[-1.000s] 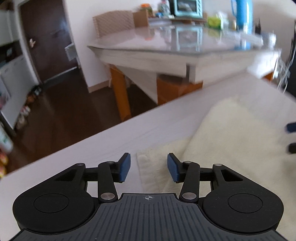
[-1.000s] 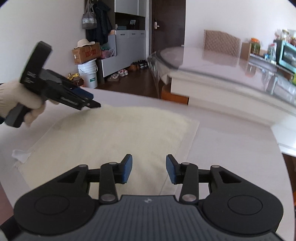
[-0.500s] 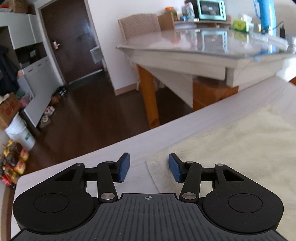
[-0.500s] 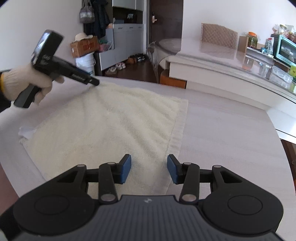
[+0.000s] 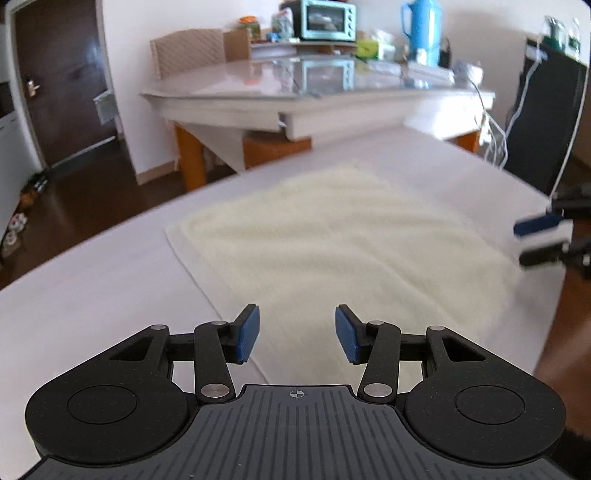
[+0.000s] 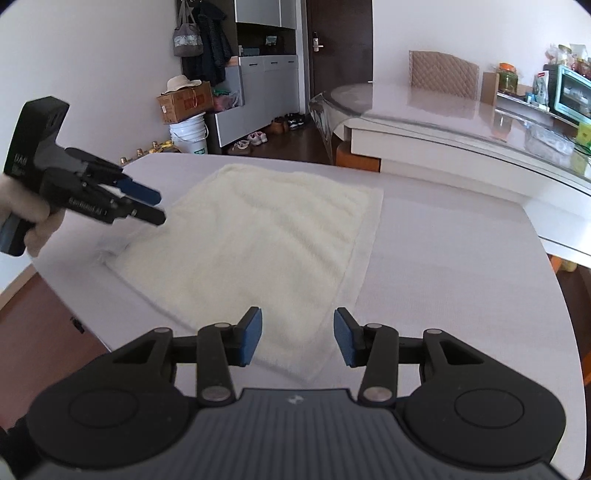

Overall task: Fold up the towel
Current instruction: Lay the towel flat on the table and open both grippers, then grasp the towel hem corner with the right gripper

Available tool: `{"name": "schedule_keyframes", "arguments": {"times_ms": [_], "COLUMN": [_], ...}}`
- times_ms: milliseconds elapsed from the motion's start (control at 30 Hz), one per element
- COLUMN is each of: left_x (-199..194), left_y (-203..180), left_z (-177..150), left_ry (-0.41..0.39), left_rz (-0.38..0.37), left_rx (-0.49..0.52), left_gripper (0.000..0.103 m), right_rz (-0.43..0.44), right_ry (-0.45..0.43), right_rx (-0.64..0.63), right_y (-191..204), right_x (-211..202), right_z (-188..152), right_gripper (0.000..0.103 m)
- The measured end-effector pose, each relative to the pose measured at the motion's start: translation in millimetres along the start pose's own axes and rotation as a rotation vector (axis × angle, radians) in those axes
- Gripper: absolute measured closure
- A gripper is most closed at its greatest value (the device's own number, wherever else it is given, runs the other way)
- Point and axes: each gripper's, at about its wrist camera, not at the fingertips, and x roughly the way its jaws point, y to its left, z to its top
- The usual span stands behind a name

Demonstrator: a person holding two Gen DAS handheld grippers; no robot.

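Towel (image 6: 266,236): cream terry, lay spread flat on the white table (image 6: 461,266), unfolded, with shallow ripples across its pile.
Left gripper (image 5: 297,334): jaws stood apart, nothing between the blue pads; hovered over the towel's near edge, not touching.
Right gripper (image 6: 297,338): jaws apart and empty, above the opposite end of the towel.
Hand (image 6: 35,225): white-gloved, gripped the left tool's handle.
Background: glass-topped dining table (image 5: 321,85) behind.

Setting: a home, living/dining area. Evidence: glass-topped dining table (image 5: 295,85) with padded chair (image 6: 443,74); teal toaster oven (image 5: 325,18) and blue thermos jug (image 5: 421,29); shoes (image 6: 255,138) by a door; hanging coats (image 6: 212,40), probably an entryway.
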Motion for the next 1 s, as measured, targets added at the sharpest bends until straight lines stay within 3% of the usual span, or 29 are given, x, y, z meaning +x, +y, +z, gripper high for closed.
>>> {"name": "schedule_keyframes", "arguments": {"times_ms": [267,467,500,567,633,767,1000], "left_x": [-10.5,-11.3,-10.8,-10.7,-14.4,-13.5,9.5], "left_y": [-4.2,-1.9,-1.6,-0.8,-1.3,-10.0,-28.3], "left_z": [-23.1,-20.6,-19.8,-19.5,-15.7,-1.7,9.7], "left_ry": [0.013,0.016,0.017,0.017,-0.007,-0.051,-0.056], "left_rz": [0.023,0.023,0.023,0.023,0.019,-0.016,-0.068], "left_rx": [-0.013,-0.026,-0.027,-0.030,-0.043,-0.036,-0.021], "left_gripper": [0.053,0.053,0.053,0.053,0.053,0.051,0.050], "right_rz": [-0.018,-0.024,-0.024,-0.017,-0.016,-0.012,0.022], "right_ry": [0.000,0.011,0.011,0.012,0.015,0.002,-0.046], "right_rx": [0.024,-0.012,-0.012,-0.009,-0.014,-0.018,-0.051], "right_y": [1.6,5.9,5.9,5.6,6.6,8.8,20.0], "right_x": [-2.7,6.4,6.7,5.9,6.0,5.4,14.1], "right_z": [-12.0,-14.5,-14.6,-14.1,-13.6,-5.7,22.0], "right_gripper": [0.057,0.061,0.063,0.081,0.087,0.087,0.087]}}
